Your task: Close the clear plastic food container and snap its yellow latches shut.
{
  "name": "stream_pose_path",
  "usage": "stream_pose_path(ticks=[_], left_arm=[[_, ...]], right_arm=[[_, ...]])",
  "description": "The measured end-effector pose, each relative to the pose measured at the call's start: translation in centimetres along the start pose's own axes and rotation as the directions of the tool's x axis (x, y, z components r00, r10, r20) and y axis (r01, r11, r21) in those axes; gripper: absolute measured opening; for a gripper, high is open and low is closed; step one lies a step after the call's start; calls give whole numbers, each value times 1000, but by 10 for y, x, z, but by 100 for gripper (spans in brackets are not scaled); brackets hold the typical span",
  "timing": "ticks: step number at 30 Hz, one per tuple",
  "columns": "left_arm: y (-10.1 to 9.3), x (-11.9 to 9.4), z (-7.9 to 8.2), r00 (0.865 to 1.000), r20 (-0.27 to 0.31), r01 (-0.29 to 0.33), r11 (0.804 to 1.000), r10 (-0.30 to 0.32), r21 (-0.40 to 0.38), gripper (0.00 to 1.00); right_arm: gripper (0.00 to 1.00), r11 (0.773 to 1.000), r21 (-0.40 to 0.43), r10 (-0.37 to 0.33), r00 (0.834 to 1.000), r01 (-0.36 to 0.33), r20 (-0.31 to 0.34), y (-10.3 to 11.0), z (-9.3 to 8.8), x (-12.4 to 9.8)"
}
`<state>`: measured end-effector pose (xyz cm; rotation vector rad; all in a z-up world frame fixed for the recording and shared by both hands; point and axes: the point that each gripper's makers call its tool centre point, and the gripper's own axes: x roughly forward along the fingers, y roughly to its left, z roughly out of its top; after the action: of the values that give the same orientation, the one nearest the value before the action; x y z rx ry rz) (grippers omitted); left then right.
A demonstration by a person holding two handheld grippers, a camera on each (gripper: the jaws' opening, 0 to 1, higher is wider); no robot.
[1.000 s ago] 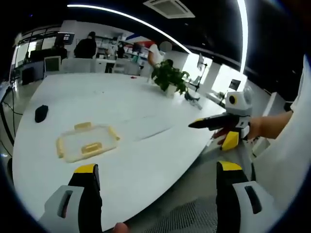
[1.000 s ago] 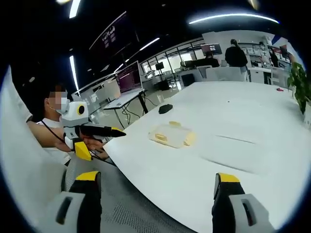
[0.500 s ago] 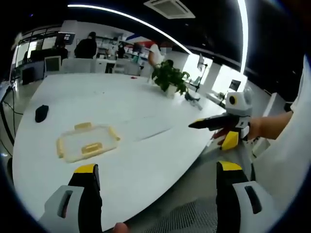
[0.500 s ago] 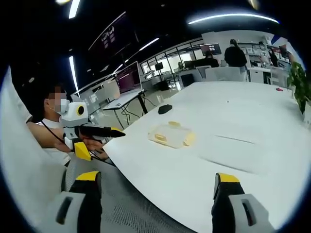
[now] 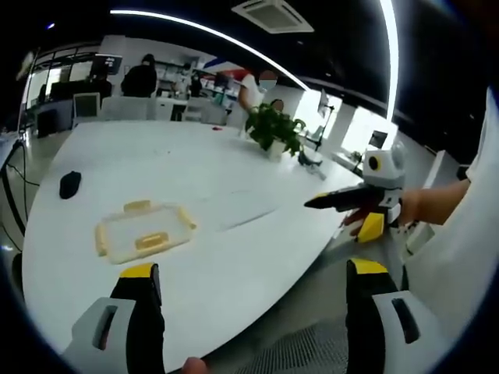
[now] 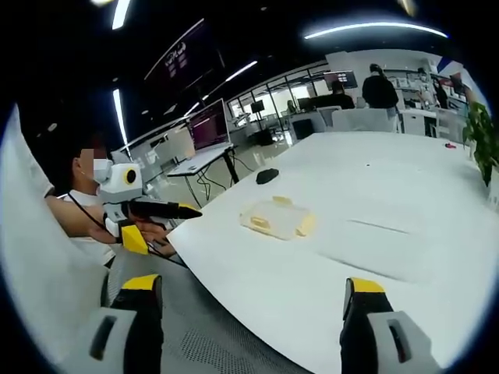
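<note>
In the left gripper view the left gripper had its two yellow-tipped jaws spread wide apart with nothing between them, held out over the near edge of a large white table. In the right gripper view the right gripper stood the same way, jaws spread and empty, also short of the table's edge. Each gripper showed in the other's view: the right one came in from the right of the left gripper view, held in a hand with its black jaws pointing toward the table, and the left one sat at the left of the right gripper view beside the person's arm. The clear container lay flat on the table, well ahead of both grippers and apart from them, with its lid resting on top and its yellow latches showing along the sides (whether they were snapped down was too small to tell). In the right gripper view the same container sat near the table's left edge. A black mouse lay farther along the table past the container, and a potted plant stood on the far side. People stood beyond the table among desks and screens.
</note>
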<state>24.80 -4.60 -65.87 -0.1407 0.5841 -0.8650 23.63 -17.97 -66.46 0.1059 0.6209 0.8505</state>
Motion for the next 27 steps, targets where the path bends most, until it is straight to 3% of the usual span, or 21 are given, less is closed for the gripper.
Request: stream_pose_path(ticks=[5,18,27], left_arm=[[3,-3,5,1000,10,-2,1000,2,-6,98],[33,-14,23,1000,-18,-15,997,16,79,95],[49,-13,20,997,-81,13,988,-1,153,91]], right_arm=[[96,1000,-21,7,1000,-6,11,2,7,2],[93,993,-118,25,1000,-26,-17,-1,27,19],[91,982,-184,36,998,-46,-59,-9,38,35]])
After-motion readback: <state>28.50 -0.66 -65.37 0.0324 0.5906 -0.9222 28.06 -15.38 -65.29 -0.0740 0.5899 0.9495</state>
